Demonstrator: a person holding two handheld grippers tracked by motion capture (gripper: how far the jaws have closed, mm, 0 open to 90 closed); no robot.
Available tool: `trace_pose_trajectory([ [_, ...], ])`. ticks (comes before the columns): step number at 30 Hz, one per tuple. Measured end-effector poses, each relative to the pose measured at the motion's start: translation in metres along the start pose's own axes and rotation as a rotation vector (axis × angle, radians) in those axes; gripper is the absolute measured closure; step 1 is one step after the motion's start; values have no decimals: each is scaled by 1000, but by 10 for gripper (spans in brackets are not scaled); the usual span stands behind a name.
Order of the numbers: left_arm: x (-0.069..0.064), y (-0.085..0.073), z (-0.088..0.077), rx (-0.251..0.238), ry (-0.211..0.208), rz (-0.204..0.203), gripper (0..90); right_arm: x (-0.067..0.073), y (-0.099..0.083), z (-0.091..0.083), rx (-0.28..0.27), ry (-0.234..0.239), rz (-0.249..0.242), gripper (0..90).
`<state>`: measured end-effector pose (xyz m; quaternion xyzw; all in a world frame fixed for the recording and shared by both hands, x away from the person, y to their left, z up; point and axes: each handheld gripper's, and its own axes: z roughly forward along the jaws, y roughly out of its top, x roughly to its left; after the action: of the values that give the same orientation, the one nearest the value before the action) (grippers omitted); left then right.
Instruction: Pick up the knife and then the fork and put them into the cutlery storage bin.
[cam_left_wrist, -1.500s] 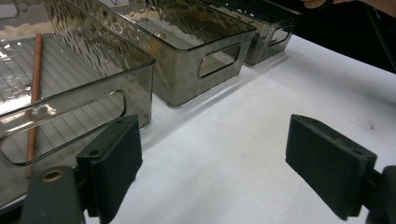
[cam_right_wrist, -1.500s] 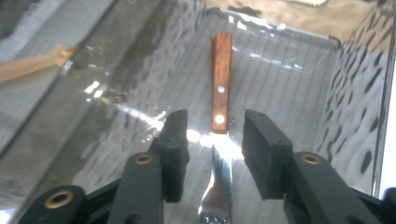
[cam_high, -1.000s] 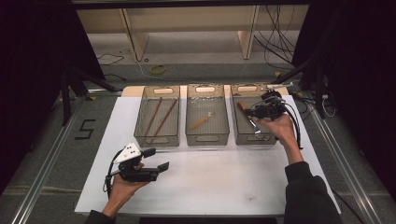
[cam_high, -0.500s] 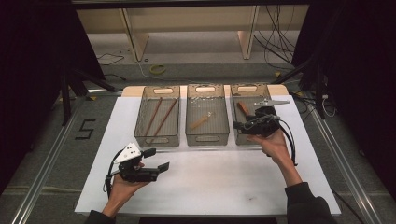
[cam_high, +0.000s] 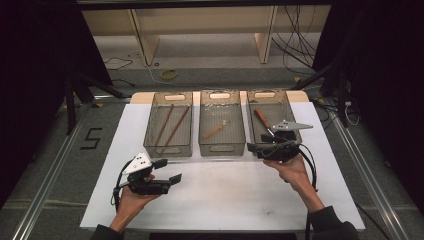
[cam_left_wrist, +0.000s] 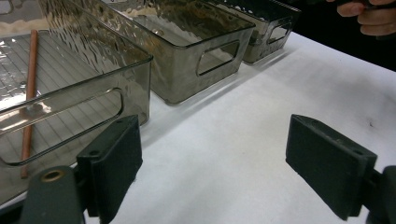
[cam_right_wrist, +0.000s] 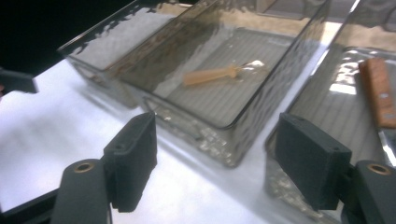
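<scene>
With the right tool (cam_high: 256, 147) empty, its jaws just opened wide beside the right bin (cam_high: 295, 117), withdraw it level over the table (cam_high: 225, 200), keeping clear of the rims, while the left tool (cam_high: 172, 170) waits open and empty.

Three clear smoky plastic bins stand side by side along the far edge of the white surface. The right bin (cam_high: 287, 107) holds a knife (cam_high: 263, 121) with a brown wooden handle, lying flat and slanted, its blade toward the near side. The middle bin (cam_high: 221, 145) holds a small wooden-handled utensil (cam_high: 216, 130) lying diagonally, and the left bin (cam_high: 168, 149) holds two brown chopsticks (cam_high: 170, 125) leaning apart.
</scene>
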<state>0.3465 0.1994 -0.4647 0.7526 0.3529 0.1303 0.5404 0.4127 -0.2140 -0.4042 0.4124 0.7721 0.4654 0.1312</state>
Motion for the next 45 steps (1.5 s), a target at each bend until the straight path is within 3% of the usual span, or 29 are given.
trace_pose_trajectory([
  [25, -5, -1, 4, 33, -38, 20, 178, 29, -48, -25, -86, 73, -17, 250],
  [30, -5, -1, 4, 33, -41, 19, 178, 33, -59, -28, -99, 67, -50, 252],
  [45, -6, -1, 4, 33, -56, 10, 177, 32, -83, -36, -110, 54, -48, 227],
])
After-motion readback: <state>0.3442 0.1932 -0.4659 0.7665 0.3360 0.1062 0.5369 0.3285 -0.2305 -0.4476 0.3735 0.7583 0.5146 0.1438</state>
